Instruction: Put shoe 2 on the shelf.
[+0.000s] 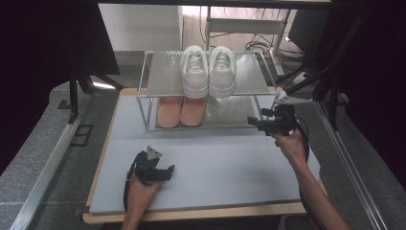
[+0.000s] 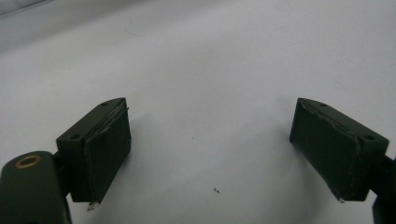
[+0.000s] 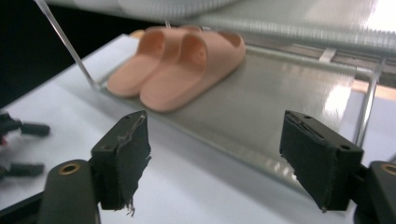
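— While both pairs sit on the shoe rack (image 1: 261, 91), how much of the job would you call finished?

— Most of it, I'd judge. The white sneakers (image 1: 208, 71) stand side by side on the upper shelf, toes toward the person, and the pink slides (image 3: 180, 63) lie together on the lower shelf, at its left end in the high view. No footwear lies out on the desk (image 1: 215, 163).

— And the grippers?

— The right gripper (image 1: 253, 122) hovers just in front of the rack's lower right part, held level and pointing left along it. Its jaws stand wide apart with nothing between them; in the right gripper view the slides lie well ahead of the pads, not touched. The left gripper (image 1: 167, 172) rests low on the desk near the front edge, well apart from the rack. Its jaws gape too, with bare desk surface between them in the left gripper view.

— So what is left?

— Little, as far as I can tell. The right half of the lower shelf is bare, so another pair could go there, but I see none waiting. If the shelving is the whole job, what remains is likely drawing the right hand (image 1: 292, 143) back from the rack and parking its gripper like the left one.

— Any tidying needed?

— Both pairs look neatly paired and square to the shelves; I'd leave them.
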